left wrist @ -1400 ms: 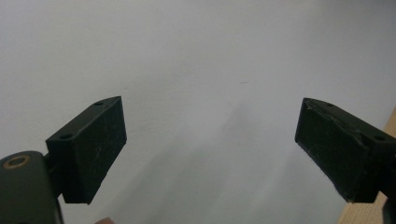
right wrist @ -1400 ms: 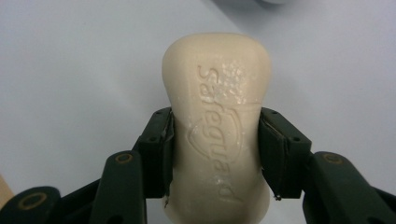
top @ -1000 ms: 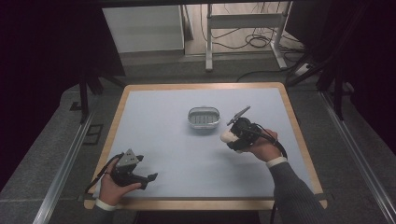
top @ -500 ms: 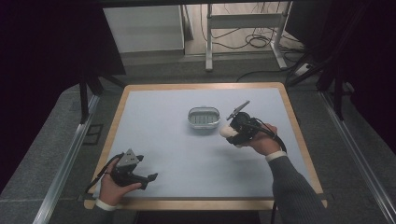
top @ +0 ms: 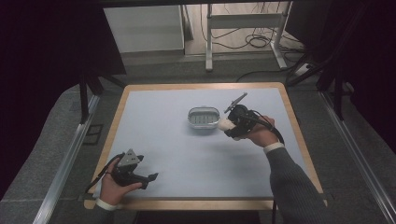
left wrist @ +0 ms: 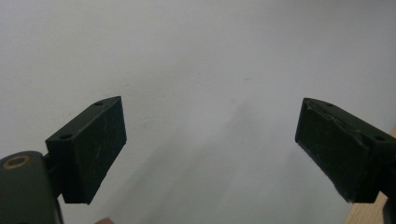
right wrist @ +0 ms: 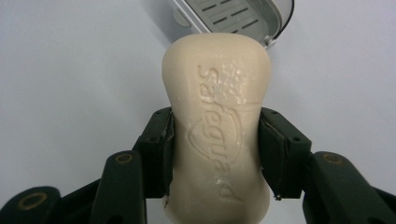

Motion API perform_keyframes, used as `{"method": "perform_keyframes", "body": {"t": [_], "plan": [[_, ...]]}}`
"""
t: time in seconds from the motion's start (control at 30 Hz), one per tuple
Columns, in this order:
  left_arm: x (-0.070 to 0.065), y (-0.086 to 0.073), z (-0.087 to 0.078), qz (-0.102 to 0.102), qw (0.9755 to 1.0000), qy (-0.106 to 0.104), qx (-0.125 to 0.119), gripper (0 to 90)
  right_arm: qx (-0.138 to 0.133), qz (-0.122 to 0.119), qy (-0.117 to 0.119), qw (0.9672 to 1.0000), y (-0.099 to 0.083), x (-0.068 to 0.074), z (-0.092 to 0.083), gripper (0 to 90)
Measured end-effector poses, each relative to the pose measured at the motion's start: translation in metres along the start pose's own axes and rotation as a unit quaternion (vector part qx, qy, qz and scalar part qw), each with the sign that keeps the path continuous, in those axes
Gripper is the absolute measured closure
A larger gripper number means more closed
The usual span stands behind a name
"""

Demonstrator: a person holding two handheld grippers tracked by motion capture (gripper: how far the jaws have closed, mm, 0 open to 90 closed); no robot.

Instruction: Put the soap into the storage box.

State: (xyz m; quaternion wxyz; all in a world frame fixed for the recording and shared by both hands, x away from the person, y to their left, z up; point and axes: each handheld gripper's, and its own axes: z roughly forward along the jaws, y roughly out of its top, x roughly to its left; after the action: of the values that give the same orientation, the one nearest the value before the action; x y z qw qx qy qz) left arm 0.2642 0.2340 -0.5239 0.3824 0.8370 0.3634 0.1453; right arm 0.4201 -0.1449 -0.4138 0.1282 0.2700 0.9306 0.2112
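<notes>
One bar of cream soap (right wrist: 215,135) sits pinched across its narrow waist by the right gripper (right wrist: 215,154), both pads pressed against its long sides. That hold at the waist looks chosen so the curved bar cannot slip forward or back, and it leaves the far end free to be set down first. The soap's long axis runs straight out along the jaws, its embossed face turned up toward the gripper's camera and its free end aimed at the soap dish (right wrist: 236,18). In the high view the soap (top: 225,124) hangs above the pale blue table top (top: 177,154), just beside the right end of the slotted dish (top: 203,117), apparently not yet over it. Judging by this, the dish is the likely target. The left gripper (top: 150,178) rests near the table's near-left corner, well apart from the work, its jaws spread wide with nothing between them, seemingly parked out of the way
</notes>
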Motion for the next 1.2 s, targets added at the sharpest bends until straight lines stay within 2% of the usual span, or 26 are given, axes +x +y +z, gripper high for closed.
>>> {"method": "perform_keyframes", "body": {"t": [0.27, 0.3, 0.33, 0.4, 0.7, 0.93, 1.2], "plan": [[0.000, 0.000, -0.001, 0.000, 1.0000, -0.002, -0.003, 9.4, -0.008, -0.010, 0.007, 0.9999, 0.008, -0.003, 0.001, 49.5], [0.000, 0.000, -0.001, 0.000, 1.0000, -0.003, -0.002, 9.4, -0.008, -0.012, 0.008, 0.9999, 0.009, -0.004, 0.002, 49.5], [0.000, 0.000, 0.000, 0.001, 1.0000, -0.003, -0.002, 9.4, -0.012, -0.014, 0.020, 0.9996, 0.012, -0.006, 0.004, 49.4], [0.000, 0.000, 0.000, 0.001, 1.0000, -0.003, -0.001, 9.4, -0.013, -0.013, 0.022, 0.9996, 0.013, -0.007, 0.006, 49.4], [0.001, 0.000, -0.001, 0.003, 1.0000, -0.002, 0.001, 9.4, -0.006, -0.020, 0.015, 0.9997, 0.025, -0.016, 0.012, 49.5], [0.001, 0.000, 0.000, 0.001, 1.0000, -0.003, 0.000, 9.4, -0.020, -0.016, 0.014, 0.9996, 0.032, -0.023, 0.010, 49.4], [0.001, 0.000, 0.000, 0.003, 1.0000, -0.003, 0.000, 9.4, -0.017, -0.021, 0.009, 0.9996, 0.039, -0.027, 0.013, 49.5]]}}
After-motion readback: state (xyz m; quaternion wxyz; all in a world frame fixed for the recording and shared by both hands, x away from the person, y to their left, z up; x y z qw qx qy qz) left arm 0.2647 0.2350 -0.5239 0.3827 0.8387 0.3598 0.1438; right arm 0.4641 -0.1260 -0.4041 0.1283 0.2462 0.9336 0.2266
